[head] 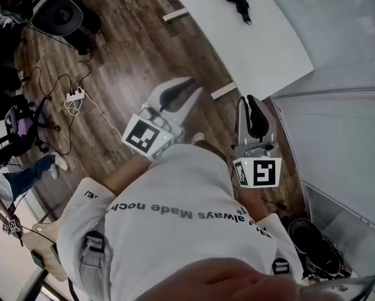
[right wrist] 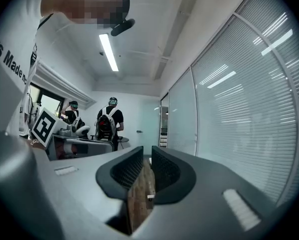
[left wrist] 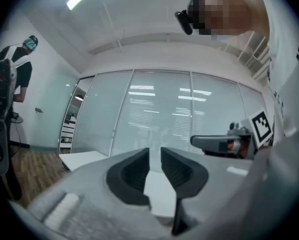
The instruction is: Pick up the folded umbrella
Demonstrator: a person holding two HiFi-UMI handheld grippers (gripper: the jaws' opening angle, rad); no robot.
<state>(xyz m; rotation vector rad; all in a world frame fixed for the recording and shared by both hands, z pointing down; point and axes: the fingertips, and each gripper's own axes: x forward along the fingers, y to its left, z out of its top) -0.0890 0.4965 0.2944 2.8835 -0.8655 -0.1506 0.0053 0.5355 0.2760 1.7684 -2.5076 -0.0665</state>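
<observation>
Black umbrella (tabletop) lies well beyond left gripper, right gripper.

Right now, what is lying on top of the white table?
The folded black umbrella lies on the white table. The tabletop under it is covered, and the table's far end runs out of the head view.

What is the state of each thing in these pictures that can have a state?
Black folded fabric umbrella: folded shut, lying on the white table, not held.
Left hand-held gripper: jaws nearly closed, nothing between them.
Right hand-held gripper: jaws nearly closed, nothing between them.
White power strip: lying on the wooden floor, cables attached.
</observation>
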